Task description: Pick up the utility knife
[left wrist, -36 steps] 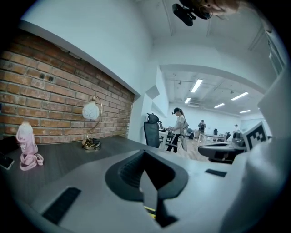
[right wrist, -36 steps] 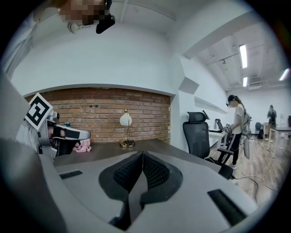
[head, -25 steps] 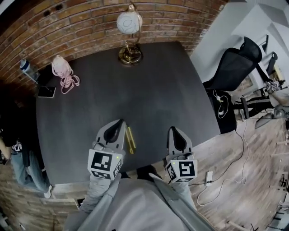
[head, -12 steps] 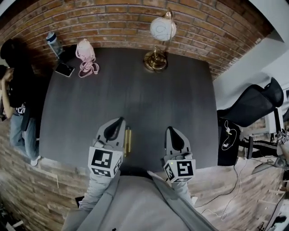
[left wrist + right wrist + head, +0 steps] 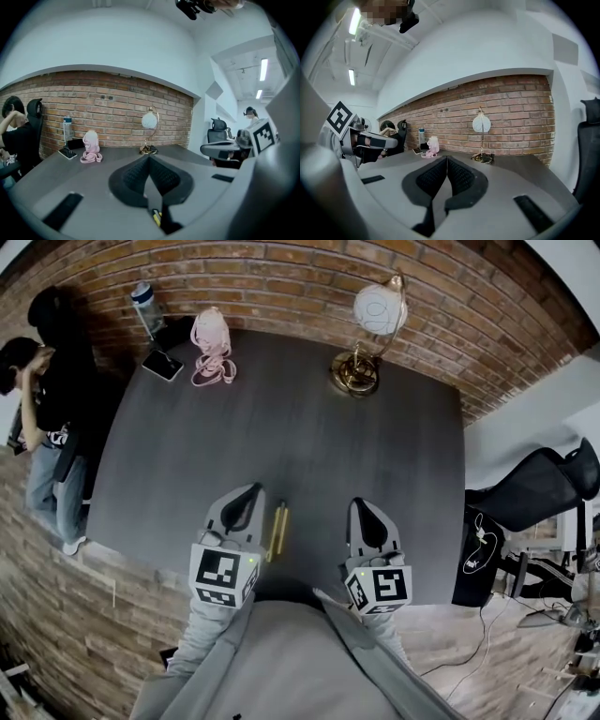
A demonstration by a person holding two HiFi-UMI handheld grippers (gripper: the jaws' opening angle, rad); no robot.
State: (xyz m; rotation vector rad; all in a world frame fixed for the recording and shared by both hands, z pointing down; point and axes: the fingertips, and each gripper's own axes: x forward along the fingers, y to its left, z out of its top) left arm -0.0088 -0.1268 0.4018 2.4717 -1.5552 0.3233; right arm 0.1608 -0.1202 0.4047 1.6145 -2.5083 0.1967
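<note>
The yellow utility knife (image 5: pixel 277 529) lies on the dark table (image 5: pixel 281 427) near its front edge, lengthwise away from me. My left gripper (image 5: pixel 251 491) hovers just left of it, jaws shut and empty; in the left gripper view a sliver of the utility knife (image 5: pixel 156 217) shows under the left gripper (image 5: pixel 149 158). My right gripper (image 5: pixel 358 504) hangs to the knife's right, a hand's width off. In the right gripper view the right gripper (image 5: pixel 446 161) has its pads closed together with nothing between them.
A brass lamp (image 5: pixel 361 371) with a white globe stands at the table's far side. A pink bundle (image 5: pixel 212 343), a phone (image 5: pixel 162 364) and a water bottle (image 5: pixel 145 306) sit at the far left corner. A person (image 5: pixel 42 390) stands left of the table. An office chair (image 5: pixel 539 493) is at the right.
The head view has swung round, so the table, lamp and person shifted rightward in the picture. Both grippers stayed shut near the front edge beside the knife.
</note>
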